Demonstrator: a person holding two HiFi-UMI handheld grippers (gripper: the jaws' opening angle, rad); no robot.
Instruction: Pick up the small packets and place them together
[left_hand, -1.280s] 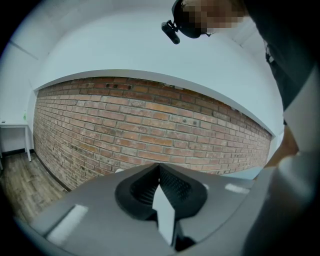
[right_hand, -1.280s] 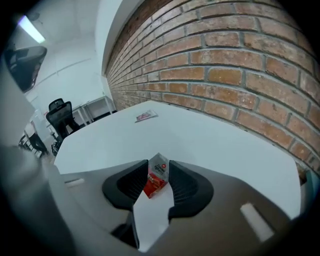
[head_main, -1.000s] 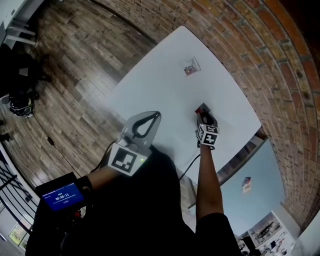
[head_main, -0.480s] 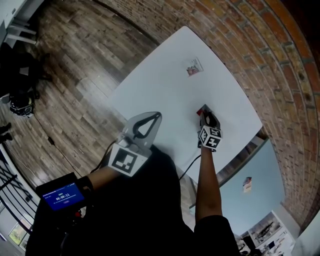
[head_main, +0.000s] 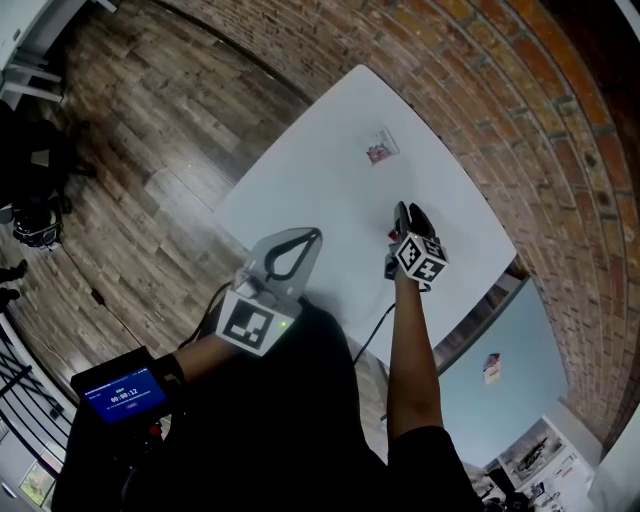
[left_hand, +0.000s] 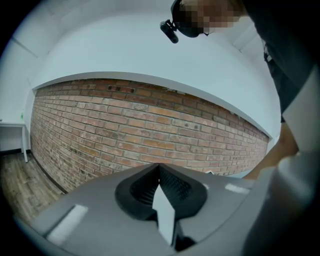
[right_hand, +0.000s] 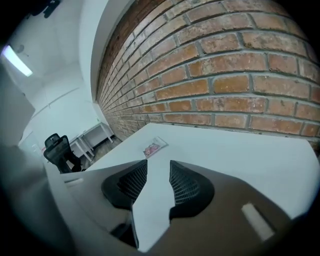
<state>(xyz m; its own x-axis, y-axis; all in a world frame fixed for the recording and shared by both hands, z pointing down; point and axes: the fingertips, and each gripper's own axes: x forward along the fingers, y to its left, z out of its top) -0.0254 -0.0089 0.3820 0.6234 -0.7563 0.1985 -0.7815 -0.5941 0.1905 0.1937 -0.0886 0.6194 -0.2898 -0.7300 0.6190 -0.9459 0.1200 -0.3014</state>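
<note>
A small pale packet with pink print (head_main: 380, 146) lies flat near the far side of the white table (head_main: 330, 180); in the right gripper view this packet (right_hand: 153, 147) lies ahead of the jaws. My right gripper (head_main: 407, 212) hangs above the table's right part. Its jaws (right_hand: 159, 167) are open and have just been closing a little, with only bare table between them. A sliver of red (head_main: 391, 235) shows beside that gripper; the rest is hidden. My left gripper (head_main: 311, 233) is shut and empty, level at the table's near edge, and points at the brick wall (left_hand: 150, 135).
The brick wall (head_main: 520, 110) runs along the table's far and right sides. A light blue table (head_main: 520, 380) at lower right carries another small packet (head_main: 491, 367). Wooden floor (head_main: 150, 150) lies to the left. A dark office chair (right_hand: 60, 150) stands far off.
My right gripper has lifted off the table and rolled, its marker cube now turned. The red packet seen at its tips earlier is now almost hidden. The left gripper has stayed put.
</note>
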